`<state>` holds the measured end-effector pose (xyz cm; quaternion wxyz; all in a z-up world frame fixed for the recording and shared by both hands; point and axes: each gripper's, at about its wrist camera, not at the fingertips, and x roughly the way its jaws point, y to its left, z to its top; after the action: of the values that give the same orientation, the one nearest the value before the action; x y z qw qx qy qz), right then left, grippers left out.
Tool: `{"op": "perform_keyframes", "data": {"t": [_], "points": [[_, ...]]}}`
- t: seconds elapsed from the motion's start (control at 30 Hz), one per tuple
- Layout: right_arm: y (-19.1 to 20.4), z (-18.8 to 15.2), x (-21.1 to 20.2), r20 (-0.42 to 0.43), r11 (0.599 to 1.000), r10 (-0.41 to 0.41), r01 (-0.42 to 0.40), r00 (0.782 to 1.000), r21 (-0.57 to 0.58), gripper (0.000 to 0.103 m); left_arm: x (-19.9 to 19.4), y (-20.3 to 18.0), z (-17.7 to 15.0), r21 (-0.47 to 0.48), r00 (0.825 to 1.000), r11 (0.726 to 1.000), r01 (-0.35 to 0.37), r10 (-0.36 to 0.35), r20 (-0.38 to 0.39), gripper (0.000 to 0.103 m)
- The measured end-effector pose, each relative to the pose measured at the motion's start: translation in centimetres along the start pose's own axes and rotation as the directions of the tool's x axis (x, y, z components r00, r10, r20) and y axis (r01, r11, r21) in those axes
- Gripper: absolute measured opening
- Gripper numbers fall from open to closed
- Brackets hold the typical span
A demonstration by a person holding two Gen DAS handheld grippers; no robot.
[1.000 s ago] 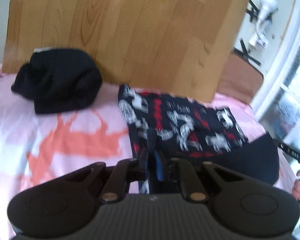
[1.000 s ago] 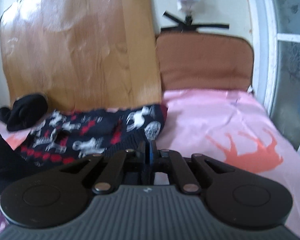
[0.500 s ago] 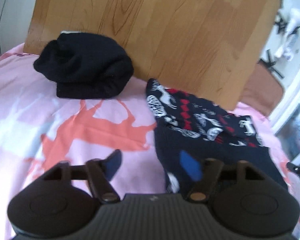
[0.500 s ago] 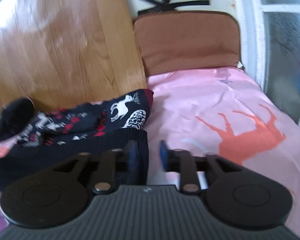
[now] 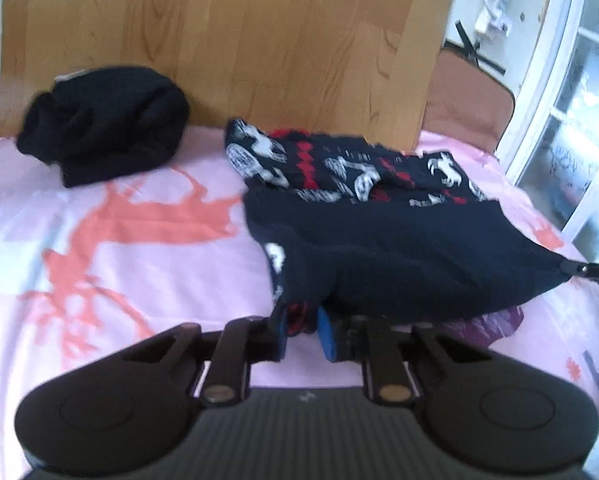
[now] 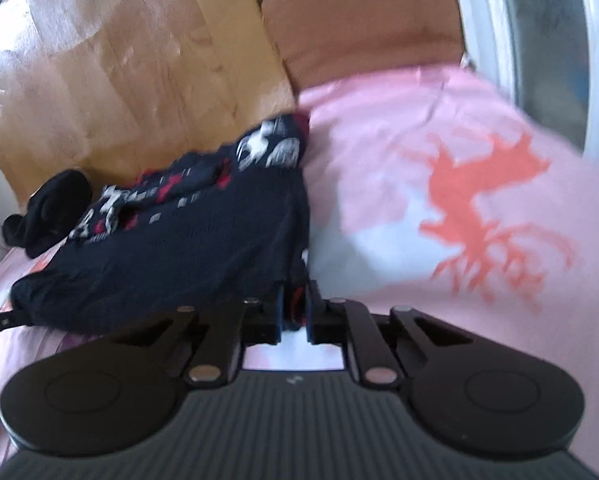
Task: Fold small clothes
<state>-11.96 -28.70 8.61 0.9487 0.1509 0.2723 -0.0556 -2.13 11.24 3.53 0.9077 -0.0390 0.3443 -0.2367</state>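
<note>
The navy patterned garment (image 5: 379,232) is soft, light knit that will sag and slide, so its near corners look the best places to hold. There the left gripper (image 5: 302,332) and right gripper (image 6: 294,312) have their jaws nearly closed, pinching its front hem. It lies on a pink bed (image 6: 399,152) before a wooden board (image 5: 227,40), near a dark bundle (image 5: 103,120).
</note>
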Motion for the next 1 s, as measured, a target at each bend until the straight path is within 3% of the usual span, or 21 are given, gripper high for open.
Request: {"op": "perform_keyframes", "data": {"t": [0.1, 0.23, 0.27, 0.33, 0.43, 0.57, 0.67, 0.73, 0.87, 0.93, 0.97, 1.0], "points": [[0.2, 0.8, -0.6, 0.015, 1.000, -0.004, 0.005, 1.000, -0.025, 0.012, -1.0, 0.0, -0.4, 0.036, 1.000, 0.999, -0.009, 0.008, 0.006, 0.013], [1.1, -1.2, 1.6, -0.096, 0.986, -0.084, 0.069, 0.992, -0.151, 0.014, 0.6, -0.4, -1.9, 0.070, 0.997, 0.996, -0.053, 0.056, -0.050, 0.016], [1.4, -1.6, 1.3, -0.073, 0.981, -0.095, 0.081, 0.993, -0.179, 0.014, 0.2, -0.4, -2.1, 0.077, 0.997, 0.995, -0.057, 0.060, -0.039, 0.017], [1.5, -1.5, 0.4, -0.054, 0.975, -0.108, 0.095, 0.993, -0.199, 0.027, -0.5, -0.1, -2.3, 0.077, 0.997, 0.995, -0.063, 0.066, -0.035, 0.018], [0.7, -0.2, -1.4, 0.006, 0.977, -0.113, 0.112, 0.994, -0.179, 0.031, -2.1, 1.1, -2.0, 0.035, 0.997, 0.997, -0.073, 0.073, -0.001, 0.019], [0.4, 1.4, -2.4, 0.081, 0.983, -0.115, 0.126, 0.990, -0.134, 0.033, -4.0, 2.0, -0.1, -0.070, 0.996, 0.997, -0.016, 0.022, 0.088, 0.026], [1.3, 2.0, -1.7, 0.097, 0.994, -0.055, 0.064, 0.994, -0.084, 0.033, -3.7, 0.7, 1.7, -0.076, 0.989, 0.995, 0.068, -0.057, 0.136, 0.038], [2.2, 2.2, -0.6, 0.088, 0.997, -0.016, 0.023, 0.996, -0.074, 0.035, -2.8, -0.6, 2.5, -0.051, 0.986, 0.993, 0.103, -0.094, 0.141, 0.039], [3.6, 1.2, 2.2, 0.018, 0.997, 0.036, -0.035, 0.999, -0.070, 0.037, 0.7, -2.5, 2.9, -0.018, 0.988, 0.991, 0.131, -0.129, 0.086, 0.039], [3.5, 0.0, 3.4, -0.057, 0.997, 0.010, -0.014, 0.998, -0.082, 0.035, 2.9, -2.5, 2.1, -0.014, 0.997, 0.997, 0.078, -0.078, 0.014, 0.039], [3.1, -0.8, 4.0, -0.092, 0.995, -0.022, 0.013, 0.996, -0.101, 0.035, 4.0, -2.2, 1.5, -0.013, 0.999, 0.999, 0.043, -0.044, -0.033, 0.033], [3.0, -1.6, 3.2, -0.055, 0.991, -0.021, 0.014, 0.998, -0.134, 0.033, 4.1, -2.0, 1.0, -0.007, 0.999, 0.999, 0.039, -0.039, -0.023, 0.032]]}}
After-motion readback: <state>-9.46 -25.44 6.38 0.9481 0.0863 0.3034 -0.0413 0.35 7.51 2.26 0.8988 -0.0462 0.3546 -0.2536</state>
